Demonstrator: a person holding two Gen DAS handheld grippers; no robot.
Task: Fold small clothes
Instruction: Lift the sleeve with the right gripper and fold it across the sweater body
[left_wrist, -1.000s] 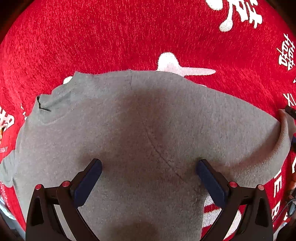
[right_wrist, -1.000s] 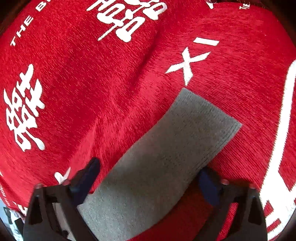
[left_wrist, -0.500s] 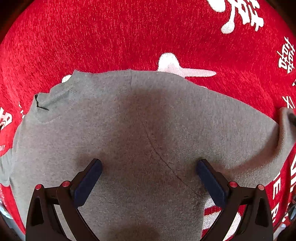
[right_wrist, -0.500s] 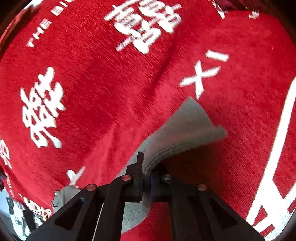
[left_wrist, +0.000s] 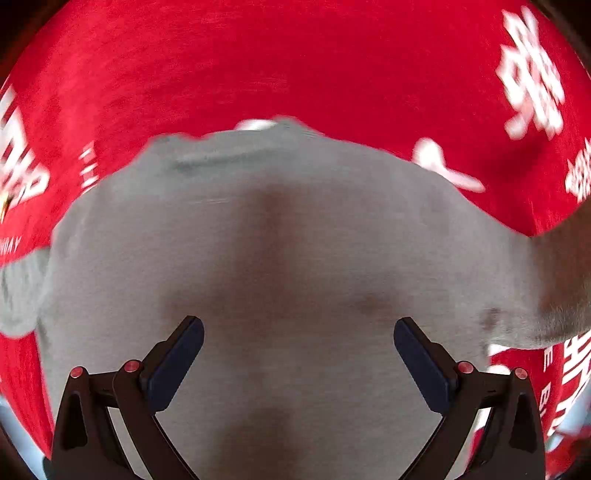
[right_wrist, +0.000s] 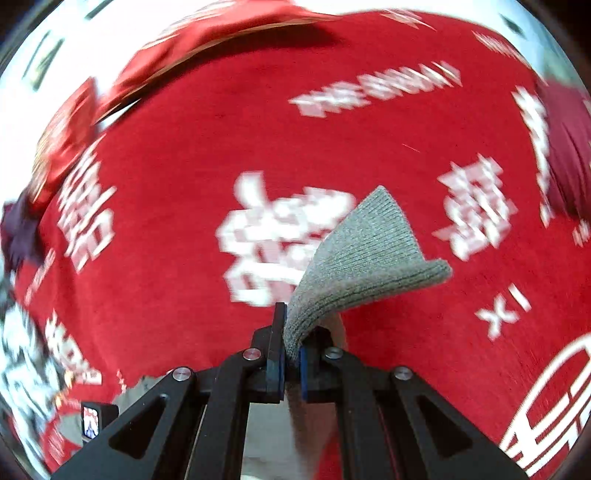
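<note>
Right hand-held gripper is clamped tight on the ribbed cuff of the grey sweater's sleeve, which rises out of the jaws and curls over to the right, its free edge hanging clear above the red blanket with white lettering. Left hand-held gripper stands wide open with nothing between its dark pads, poised over the body of the grey sweater.

From the left wrist, the sweater lies spread across the blanket, collar edge toward the top of the view, with a broad band of bare red cloth beyond it; at the right edge the sleeve lifts up and away out of view. Only the right wrist view shows the cuff in the grip, plus the blanket's far edge and a dark red piece of cloth at upper right, heavily blurred.
</note>
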